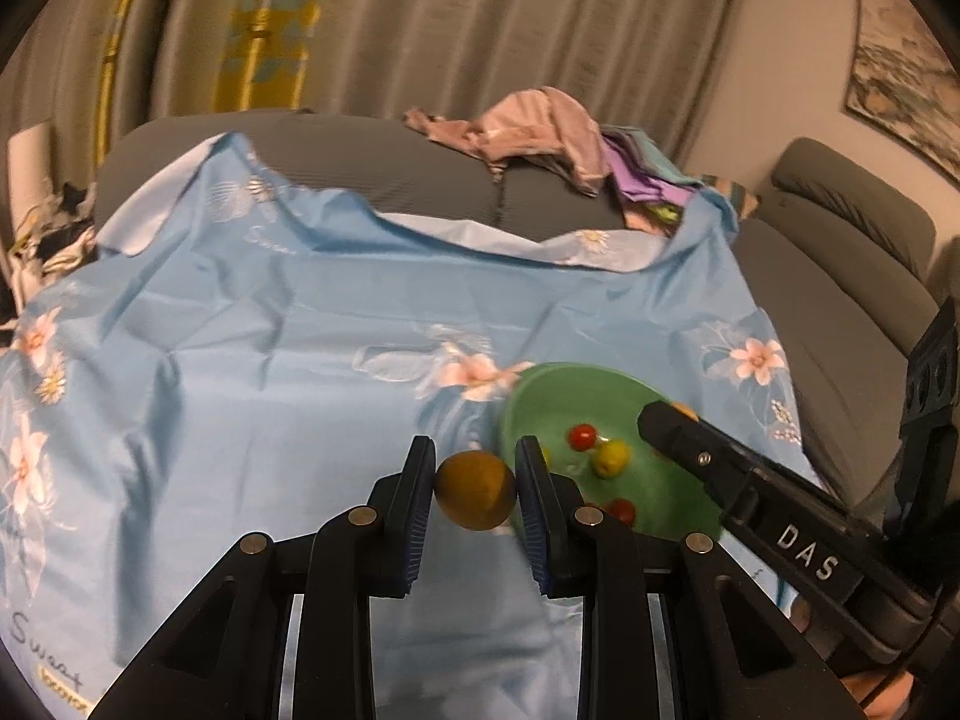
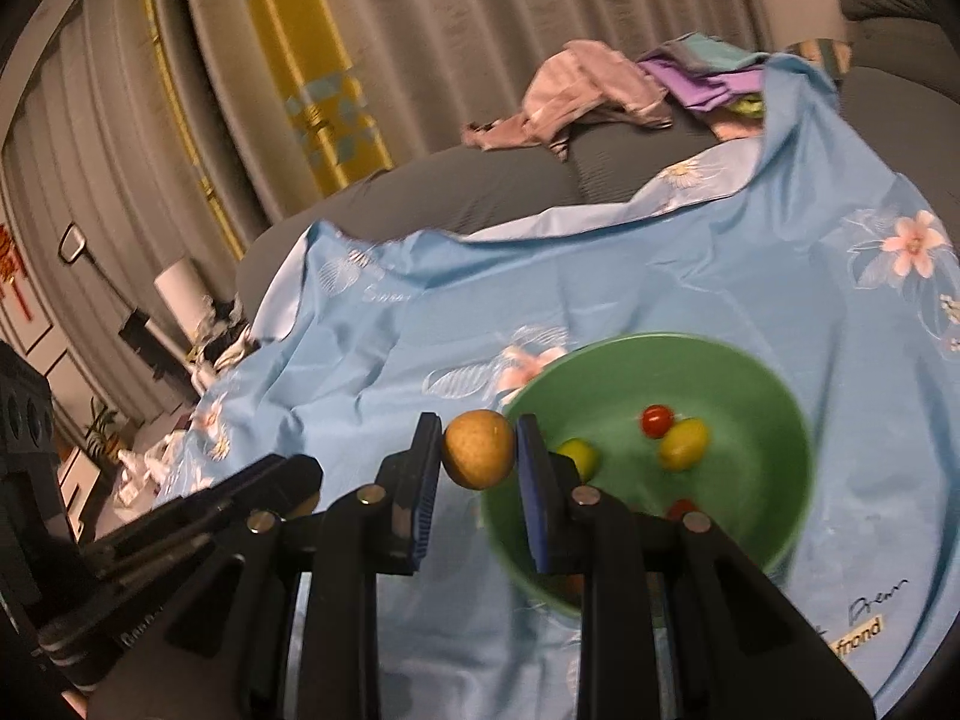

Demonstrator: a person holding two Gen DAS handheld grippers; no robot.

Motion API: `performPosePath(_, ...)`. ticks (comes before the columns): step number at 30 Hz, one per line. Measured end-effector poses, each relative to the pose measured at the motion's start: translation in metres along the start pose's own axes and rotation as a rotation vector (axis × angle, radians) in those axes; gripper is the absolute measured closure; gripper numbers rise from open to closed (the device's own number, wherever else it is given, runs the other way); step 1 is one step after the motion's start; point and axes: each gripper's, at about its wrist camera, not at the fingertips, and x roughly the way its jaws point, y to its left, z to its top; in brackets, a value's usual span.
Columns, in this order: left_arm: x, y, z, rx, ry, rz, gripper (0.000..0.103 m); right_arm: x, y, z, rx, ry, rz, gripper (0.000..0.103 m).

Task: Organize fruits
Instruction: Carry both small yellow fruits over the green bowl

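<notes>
- Light blue cloth (image 1: pixel 288 324) printed with pink-and-white flowers and white leaf outlines
- Plain green round bowl (image 2: pixel 768 468)
- Small red round fruit (image 2: pixel 656 418)
- Yellow oval fruit (image 2: pixel 684 444)
- Grey pleated curtain (image 1: pixel 480 24) with a yellow, blue-patterned band

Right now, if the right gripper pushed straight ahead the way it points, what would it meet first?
Holding a brown fruit, the right gripper aims just past the near-left rim of the green bowl. It would likely meet the blue floral cloth first, possibly clipping that rim; depth is unclear.
</notes>
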Motion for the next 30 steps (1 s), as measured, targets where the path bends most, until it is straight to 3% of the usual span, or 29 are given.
performPosePath(7, 0.026, -0.033, -0.006, 0.062, 0.04, -0.029, 0.076, -0.015, -0.035, 0.003, 0.074, -0.038, -0.065, 0.077)
performPosePath(19, 0.064, -0.069, -0.014, 0.112, 0.119, -0.072, 0.076, -0.006, -0.078, -0.002, 0.156, 0.022, -0.156, 0.077)
performPosePath(30, 0.085, -0.087, -0.017, 0.136, 0.168, -0.084, 0.075, 0.006, -0.098, -0.004, 0.202, 0.069, -0.158, 0.077)
